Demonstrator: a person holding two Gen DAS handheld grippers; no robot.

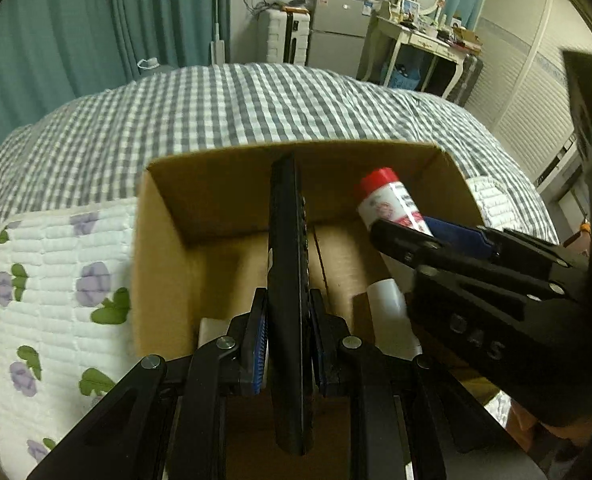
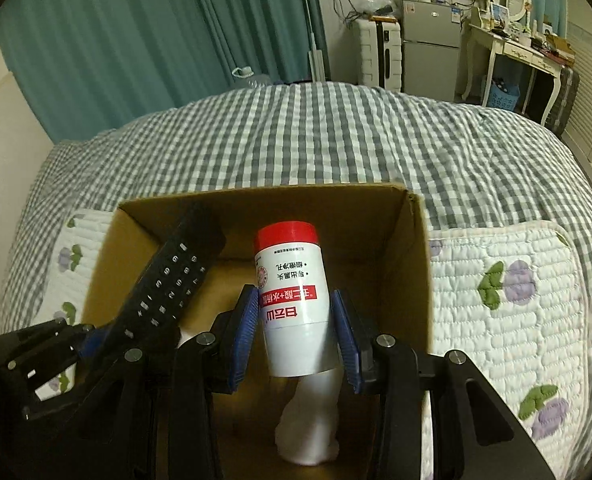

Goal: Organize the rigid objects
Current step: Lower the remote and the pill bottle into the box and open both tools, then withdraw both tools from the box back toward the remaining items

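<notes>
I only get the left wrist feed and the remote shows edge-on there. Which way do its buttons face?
Observer: Toward the right gripper; the right wrist view shows the remote with its keys facing that camera, tilted over the box.
Operator: What does the right gripper hold?
Observer: A white bottle with a red cap, its label upside down in that view.
Operator: Anything under that bottle?
Observer: Yes, a white thing lies on the box floor right below it.
</notes>
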